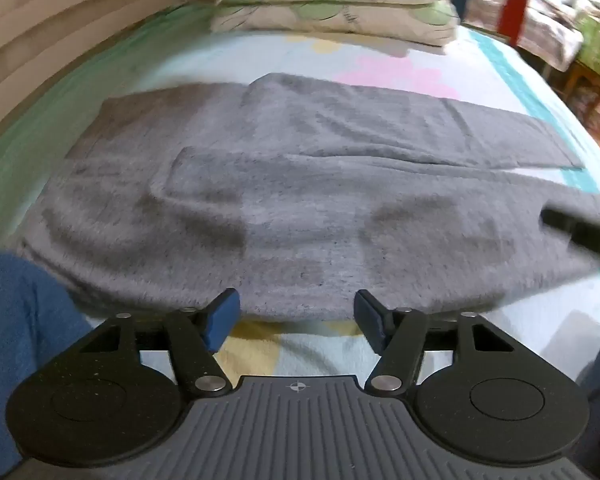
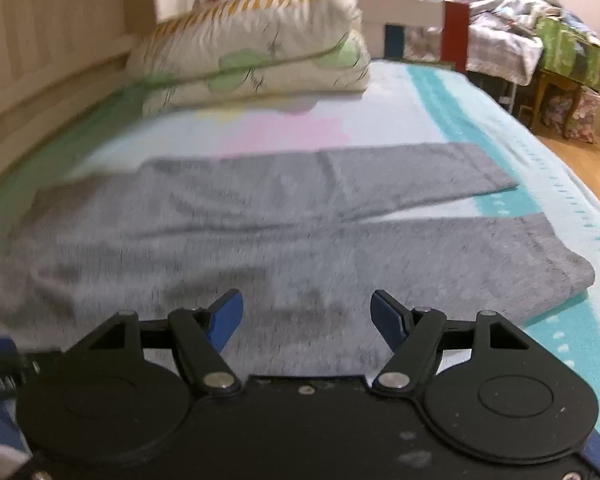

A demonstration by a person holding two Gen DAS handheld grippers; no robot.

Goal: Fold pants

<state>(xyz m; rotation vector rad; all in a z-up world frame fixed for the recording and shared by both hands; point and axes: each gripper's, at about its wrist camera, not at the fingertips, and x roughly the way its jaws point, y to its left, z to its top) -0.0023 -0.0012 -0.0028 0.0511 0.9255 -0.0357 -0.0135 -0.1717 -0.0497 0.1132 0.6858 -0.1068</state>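
On the pastel bedspread (image 2: 440,92) the grey pants (image 1: 300,208) lie spread flat, legs running rightward — above them the left gripper (image 1: 296,316) and right gripper (image 2: 306,316) hover, jaws spread and gripping nothing.

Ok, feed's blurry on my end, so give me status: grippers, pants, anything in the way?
Left hand-held gripper open, empty, at near edge of grey fleece pants. Right hand-held gripper open, empty, over pants. Pants flat, unfolded, legs apart. Stacked floral pillows beyond, clear of pants.
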